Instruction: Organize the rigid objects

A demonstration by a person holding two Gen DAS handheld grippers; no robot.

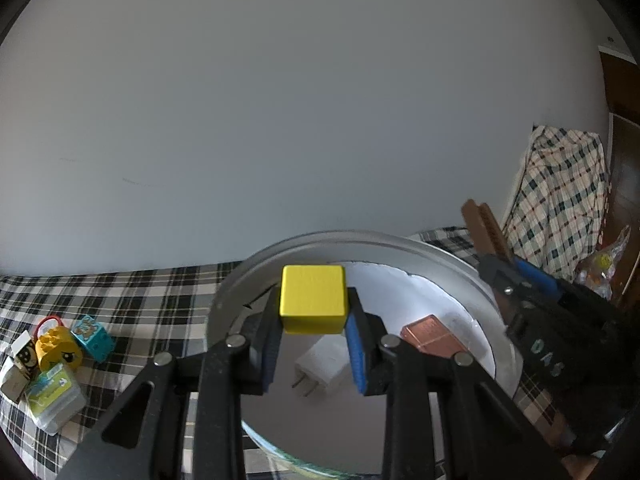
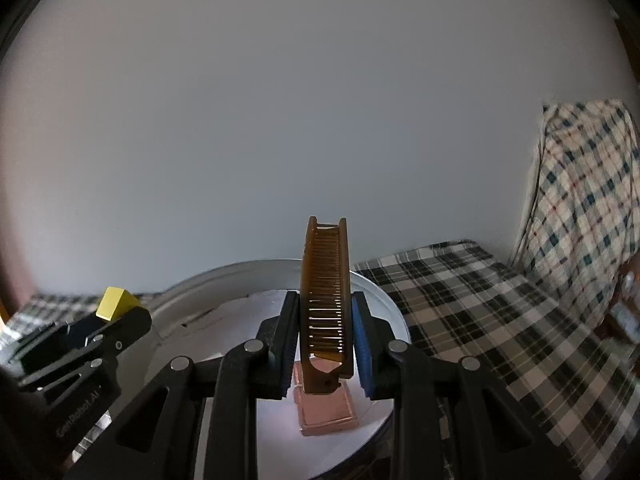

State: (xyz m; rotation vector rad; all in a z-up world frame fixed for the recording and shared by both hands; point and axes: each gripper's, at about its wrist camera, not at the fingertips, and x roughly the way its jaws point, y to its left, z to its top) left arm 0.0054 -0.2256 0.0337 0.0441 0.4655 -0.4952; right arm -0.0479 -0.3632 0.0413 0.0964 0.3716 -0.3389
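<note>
My left gripper [image 1: 313,320] is shut on a yellow cube [image 1: 313,298] and holds it over a round grey basin [image 1: 360,246]. Inside the basin lie a white plug adapter [image 1: 320,368] and a pink flat box [image 1: 434,336]. My right gripper [image 2: 325,332] is shut on a brown folding comb [image 2: 326,292], held upright over the same basin [image 2: 224,280], above the pink box [image 2: 326,412]. The left gripper with the yellow cube [image 2: 114,302] shows at the left of the right wrist view. The right gripper with the comb [image 1: 482,226] shows at the right of the left wrist view.
The basin sits on a black-and-white checked cloth [image 1: 120,292]. A cluster of small toys lies at the left: a yellow block [image 1: 58,346], a teal block [image 1: 92,336] and a clear case [image 1: 54,396]. A plaid cloth [image 2: 584,200] hangs at the right, against a plain wall.
</note>
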